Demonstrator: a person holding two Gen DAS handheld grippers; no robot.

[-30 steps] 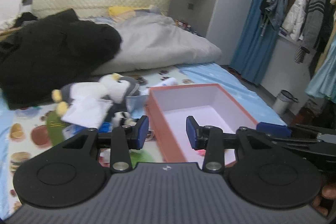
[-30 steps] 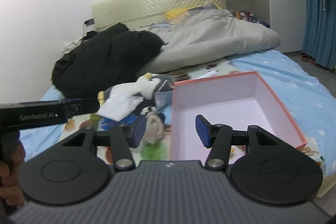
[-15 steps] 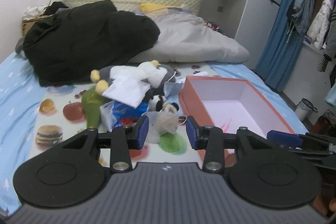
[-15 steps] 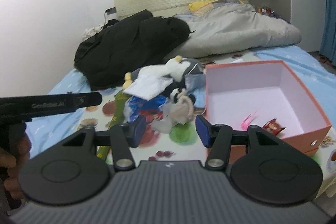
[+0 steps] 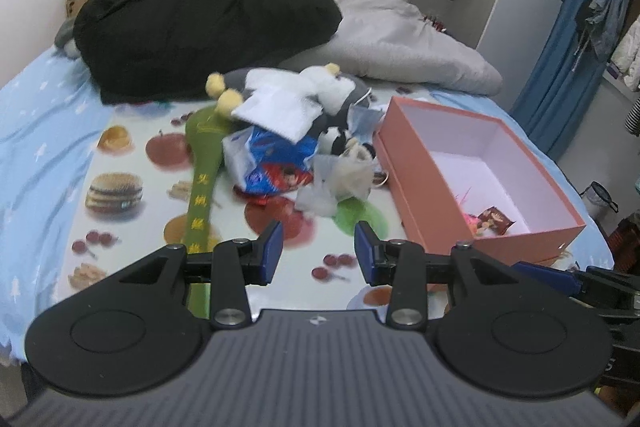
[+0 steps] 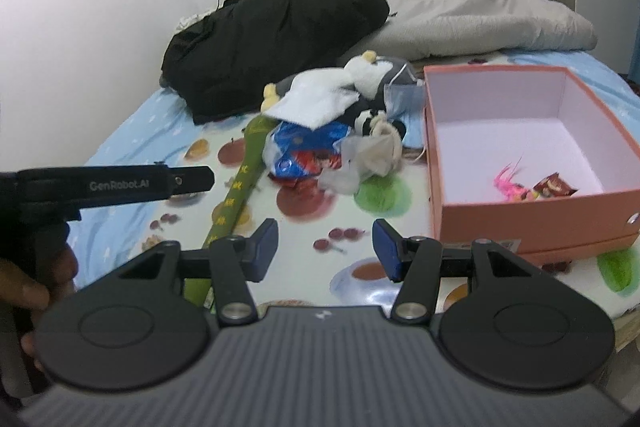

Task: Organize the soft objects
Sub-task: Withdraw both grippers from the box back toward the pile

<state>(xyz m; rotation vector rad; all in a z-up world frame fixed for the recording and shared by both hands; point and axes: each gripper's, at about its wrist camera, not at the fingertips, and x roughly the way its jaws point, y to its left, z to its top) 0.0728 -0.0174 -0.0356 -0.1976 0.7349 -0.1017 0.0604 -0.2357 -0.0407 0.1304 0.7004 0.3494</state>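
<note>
Approaching the pile, nothing picked yet. Left hand-held gripper (image 5: 318,247) and right hand-held gripper (image 6: 324,249) both hang partly open and empty, above the printed mat (image 5: 120,187) near the bed's front edge. Soft items sit mid-bed: plush penguin (image 5: 316,87), white cloth (image 5: 280,107), small panda plush (image 5: 334,139), beige pouch (image 5: 352,175), blue bag (image 5: 272,159), green sleeve (image 5: 204,163). Pink box (image 6: 520,223) just right of the pile, at the bed's right edge, nearly empty, only small bits in its front corner. Likely next: close on the pouch, nearest item, then lift over the box wall. Clear mat in front; black coat (image 5: 200,23) and grey duvet (image 5: 400,43) crowd the far side.
</note>
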